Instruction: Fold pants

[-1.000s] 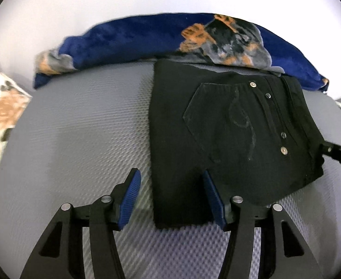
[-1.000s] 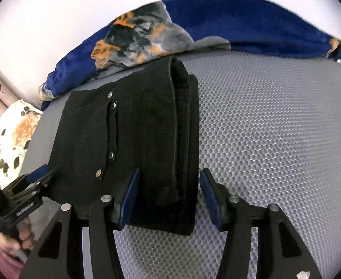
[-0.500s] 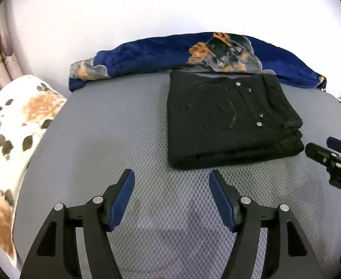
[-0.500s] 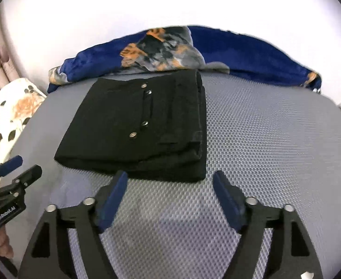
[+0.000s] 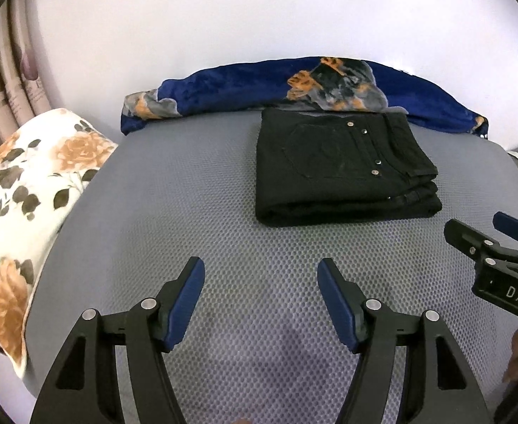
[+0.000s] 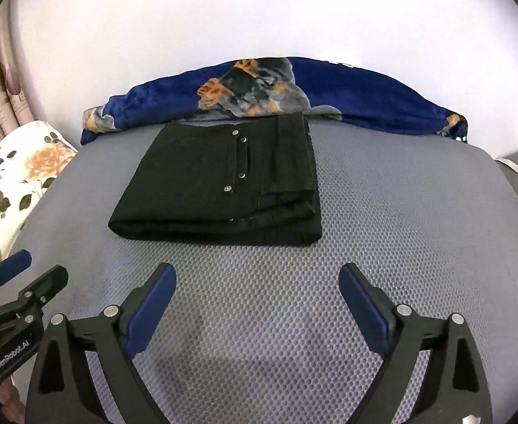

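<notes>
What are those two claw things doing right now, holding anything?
Left gripper: open, holding nothing.
Right gripper: jaws opening, nothing between them; the folded black pants lie apart.

We see both views evenly and brightly lit, with soft, diffuse light and no single source showing. The wall [image 5: 259, 17] above the pants [image 5: 340, 166] is nearly washed out to white. Under the near edge of the pants lies a thin dark shadow on the mat [image 6: 400, 212], and nearer to us than the pants a faint, smeared grey shadow. The pants are so dark that we lose most fabric detail; only their studs glint. Focus is sharp around the pants. Fisheye bending curves the mat, and a black vignette cuts the corners. The pillow [image 5: 29, 194], left of the pants, looks slightly smeared.
</notes>
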Demonstrator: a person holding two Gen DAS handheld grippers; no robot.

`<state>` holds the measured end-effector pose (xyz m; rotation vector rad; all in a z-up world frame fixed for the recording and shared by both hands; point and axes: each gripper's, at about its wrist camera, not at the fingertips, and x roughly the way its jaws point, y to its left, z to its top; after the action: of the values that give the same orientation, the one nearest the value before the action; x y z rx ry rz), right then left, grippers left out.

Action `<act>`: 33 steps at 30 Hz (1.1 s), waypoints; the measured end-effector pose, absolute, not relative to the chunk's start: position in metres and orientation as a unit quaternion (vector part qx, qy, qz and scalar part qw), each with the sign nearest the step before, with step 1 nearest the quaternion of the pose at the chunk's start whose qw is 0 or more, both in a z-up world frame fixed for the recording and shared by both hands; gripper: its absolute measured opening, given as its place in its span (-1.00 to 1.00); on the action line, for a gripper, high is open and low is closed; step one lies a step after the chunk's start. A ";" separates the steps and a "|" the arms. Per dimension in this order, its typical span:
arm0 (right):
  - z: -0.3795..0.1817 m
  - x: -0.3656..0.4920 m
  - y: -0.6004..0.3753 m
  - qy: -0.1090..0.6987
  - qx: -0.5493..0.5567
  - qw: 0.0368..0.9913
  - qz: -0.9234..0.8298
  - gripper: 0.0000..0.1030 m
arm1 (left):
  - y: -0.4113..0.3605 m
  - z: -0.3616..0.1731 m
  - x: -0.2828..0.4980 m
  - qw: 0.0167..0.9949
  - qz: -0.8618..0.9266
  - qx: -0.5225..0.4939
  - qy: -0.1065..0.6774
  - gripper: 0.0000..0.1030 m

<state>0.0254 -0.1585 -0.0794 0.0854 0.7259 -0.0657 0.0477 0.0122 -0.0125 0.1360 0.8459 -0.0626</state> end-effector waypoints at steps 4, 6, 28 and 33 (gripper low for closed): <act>-0.080 0.019 -0.153 0.353 0.034 0.934 -0.036 0.78 | 0.014 -0.010 0.040 0.910 -0.027 0.061 0.409 0.30; -0.080 0.016 -0.150 0.351 0.029 0.935 -0.036 0.78 | 0.014 -0.009 0.037 0.911 -0.024 0.060 0.408 0.30; -0.078 0.003 -0.134 0.350 0.025 0.936 -0.030 0.82 | 0.012 -0.009 0.025 0.912 -0.013 0.066 0.405 0.30; -0.080 0.004 -0.133 0.354 0.024 0.934 -0.029 0.82 | 0.009 -0.009 0.024 0.912 -0.013 0.072 0.402 0.30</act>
<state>0.0041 -0.1335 -0.0798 0.0492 0.7240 -0.0596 0.0241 0.0086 -0.0094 0.1493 0.8292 -0.0263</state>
